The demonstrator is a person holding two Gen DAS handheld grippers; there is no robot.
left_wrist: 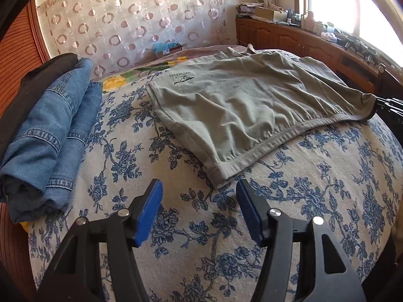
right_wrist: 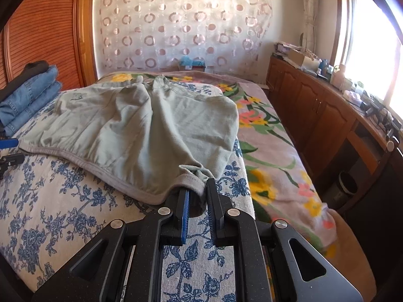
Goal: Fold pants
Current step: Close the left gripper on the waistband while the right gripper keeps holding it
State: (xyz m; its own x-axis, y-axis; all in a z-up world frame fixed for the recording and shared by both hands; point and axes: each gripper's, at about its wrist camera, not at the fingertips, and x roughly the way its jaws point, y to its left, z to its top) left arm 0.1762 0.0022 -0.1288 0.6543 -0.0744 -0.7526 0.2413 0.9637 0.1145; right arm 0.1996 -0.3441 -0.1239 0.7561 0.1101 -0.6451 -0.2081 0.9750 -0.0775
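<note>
Bed [left_wrist: 314, 176] under a blue-flowered cover, filling both views. Grey-green pants [left_wrist: 241, 105] spread flat across its middle, waistband toward the cameras. Folded jeans [left_wrist: 50, 136] stacked at the bed's left edge, well apart from the pants. Right gripper [right_wrist: 197, 198] at the waistband's right corner, jaws pressed together, pinching the hem. Left gripper [left_wrist: 199, 196] just short of the waistband's left corner, jaws spread, nothing between them

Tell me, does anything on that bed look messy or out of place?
Only the green pants: rumpled, one waistband corner bunched up in the right tongs. The jeans beside them lie neatly folded. Nothing looks spilled or damaged.
</note>
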